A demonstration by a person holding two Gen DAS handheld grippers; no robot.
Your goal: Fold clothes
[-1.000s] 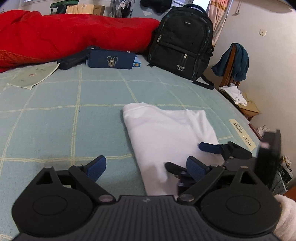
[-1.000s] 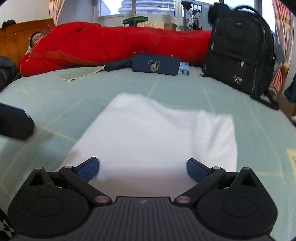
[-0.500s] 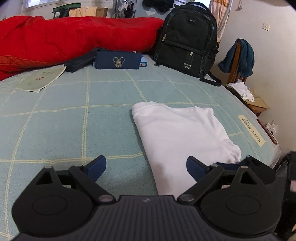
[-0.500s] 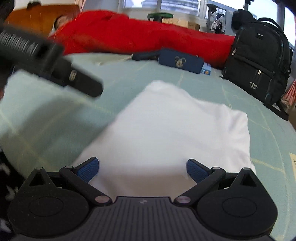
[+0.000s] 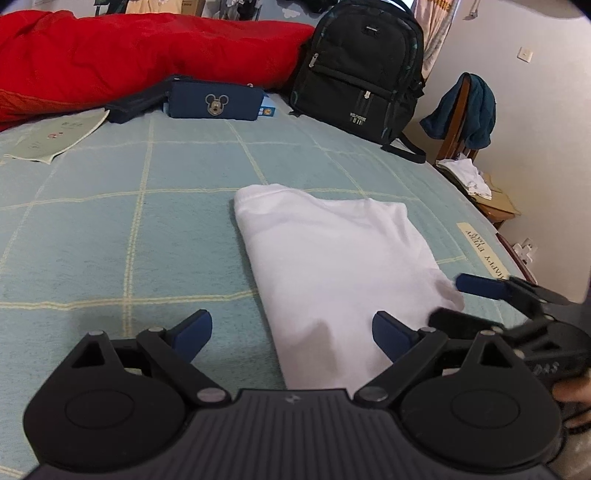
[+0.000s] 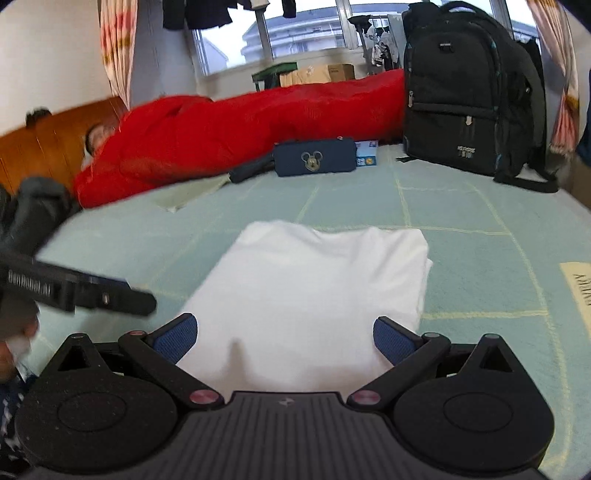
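Both grippers pulled back: left gripper (image 5: 291,330), right gripper (image 6: 284,334) released; soft white rectangular garment (image 5: 332,266) folded flat.

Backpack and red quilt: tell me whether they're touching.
Touching. The right wrist view shows the backpack pressed against the end of the red quilt, no gap between.

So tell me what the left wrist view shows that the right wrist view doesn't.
Only the left wrist view shows the wooden chair draped with a dark teal garment, and the right tongs open at the white garment's corner. Only the right wrist view shows the window and wooden headboard. Both share the folded white garment, black backpack, red quilt and navy pouch.
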